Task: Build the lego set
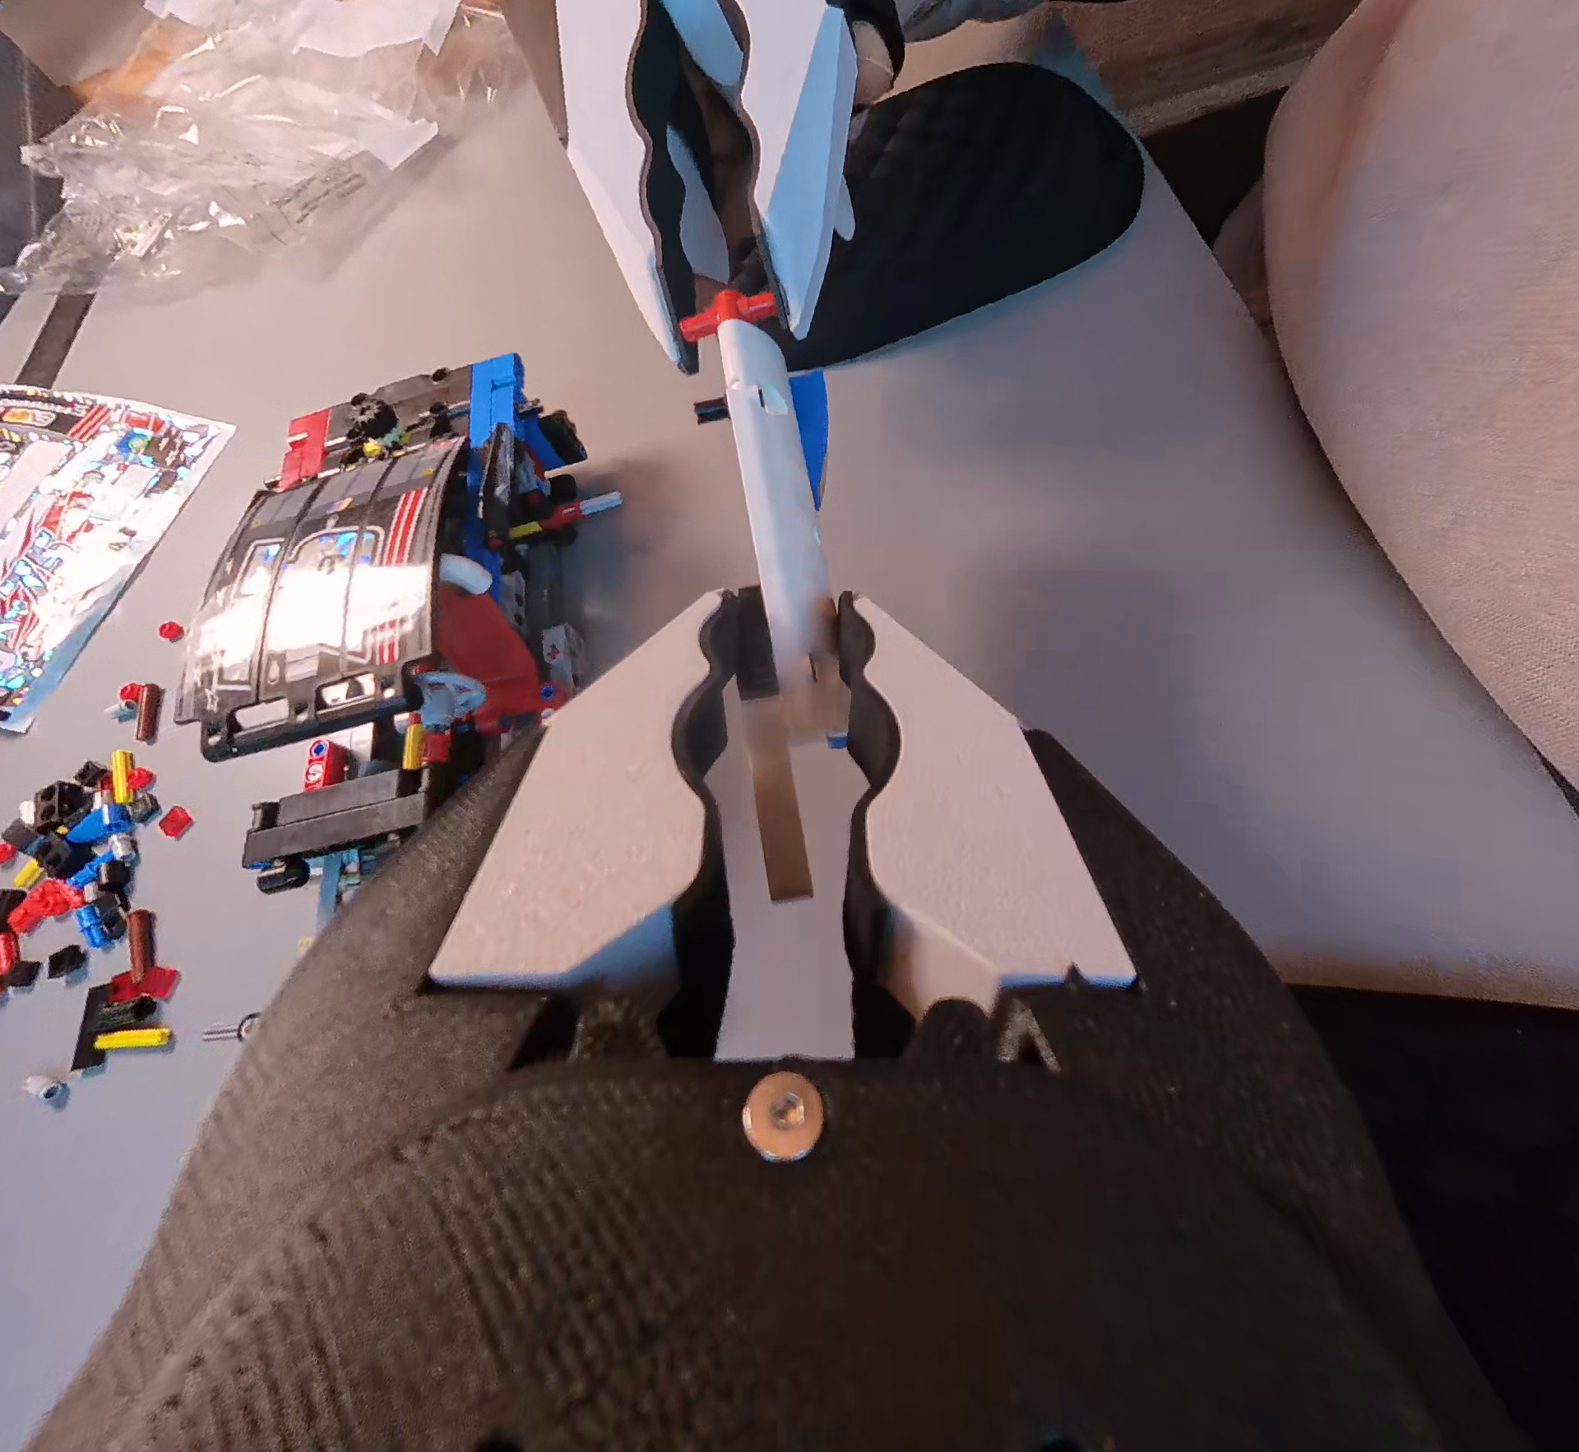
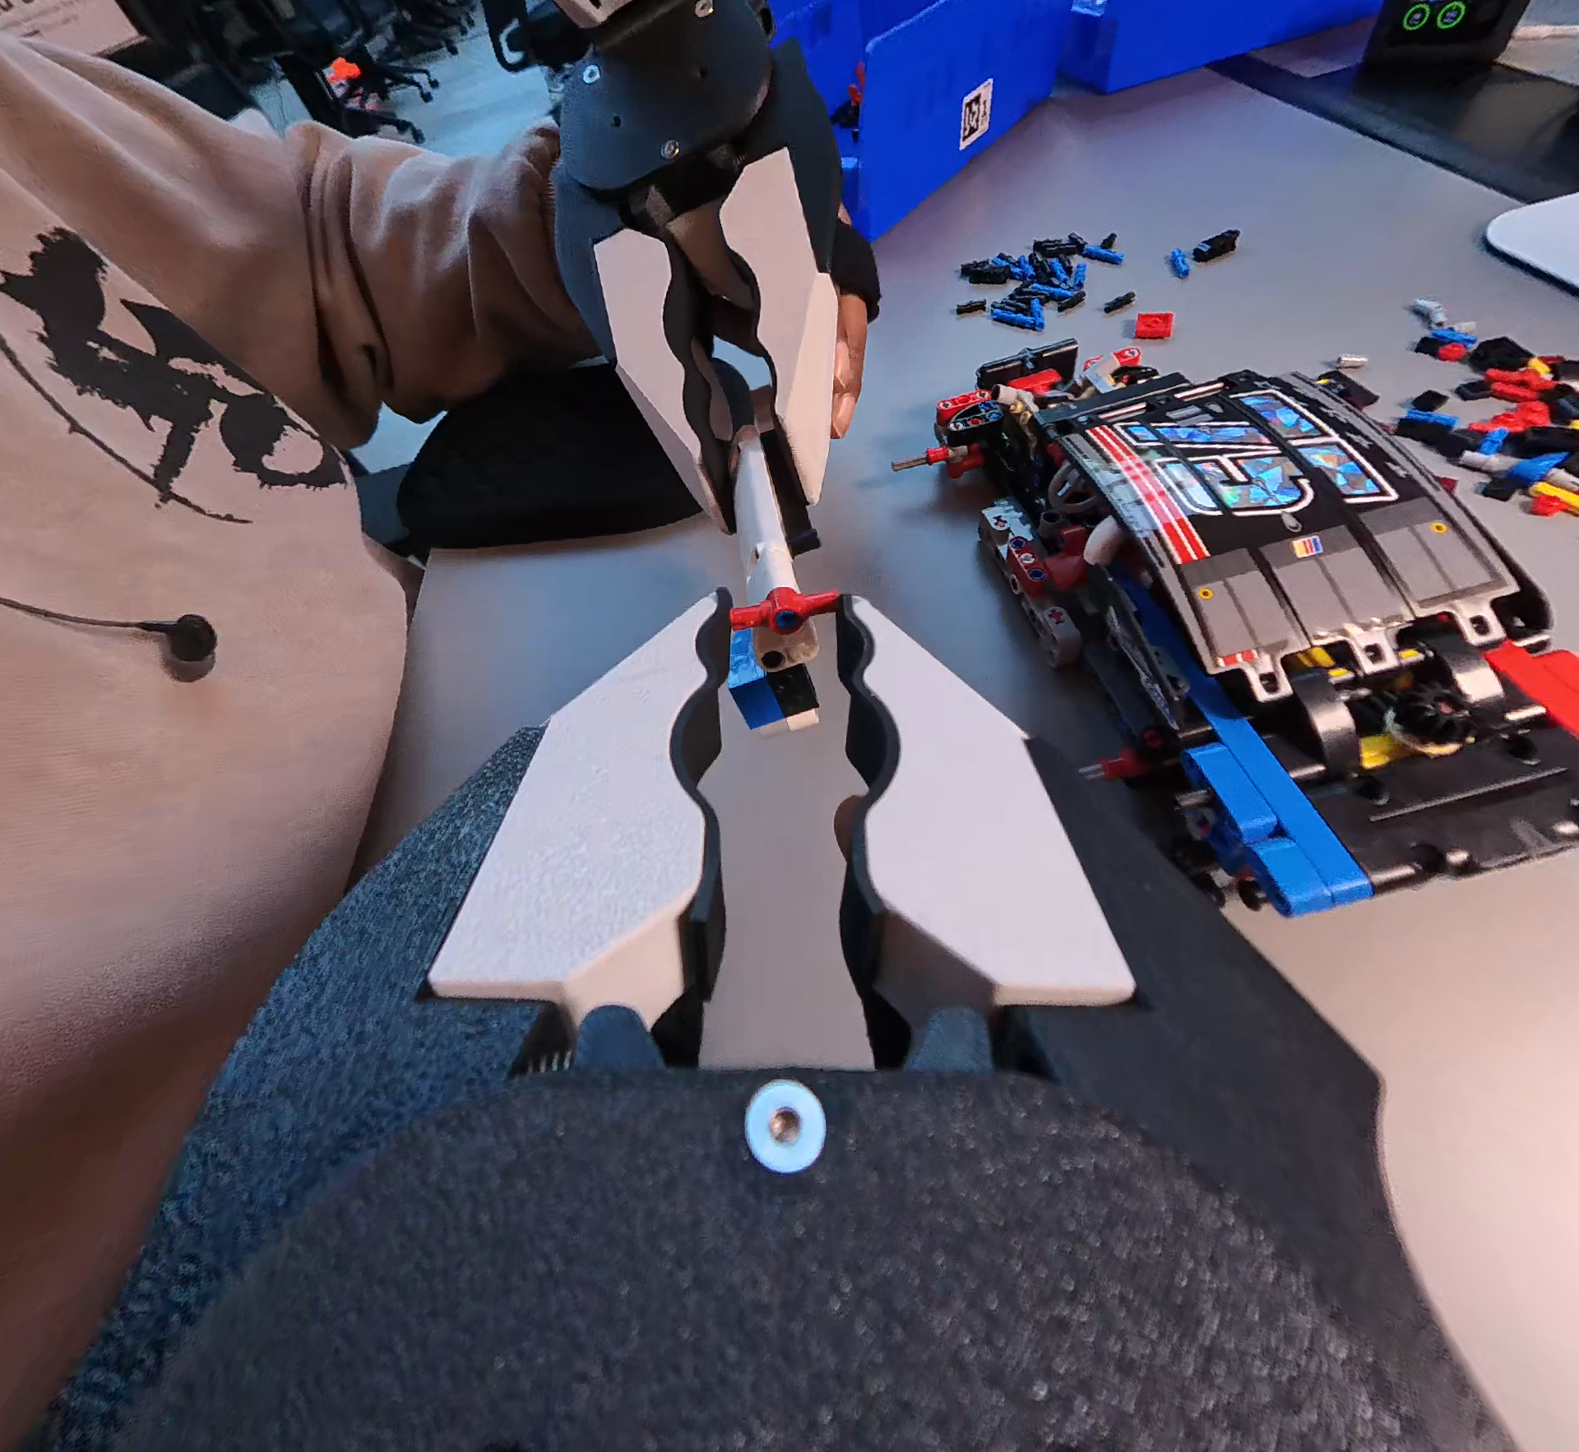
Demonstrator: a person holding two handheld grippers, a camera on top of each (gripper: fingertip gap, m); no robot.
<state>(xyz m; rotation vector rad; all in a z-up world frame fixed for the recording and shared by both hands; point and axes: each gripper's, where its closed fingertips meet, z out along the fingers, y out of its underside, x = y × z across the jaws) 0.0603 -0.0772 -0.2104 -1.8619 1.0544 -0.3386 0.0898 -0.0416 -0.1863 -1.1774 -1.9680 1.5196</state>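
While the left gripper [image 1: 790, 625] clamps its fingers on the white beam assembly [image 1: 773, 471], the right gripper [image 2: 782, 621] pinches its red pin [image 2: 782, 612] above the tabletop [image 2: 897, 540].

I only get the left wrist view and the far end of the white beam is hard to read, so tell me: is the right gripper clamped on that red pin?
Observer: The red pin sits between the right gripper tips, its ends almost at both fingers. I cannot tell if they pinch it.
Operator: What's on that end of the beam?
Observer: A small blue, black and white stack sits at the end of the white beam.
Operator: Any spare pins beyond the car?
Observer: Yes, a pile of blue and black pins lies past the car.
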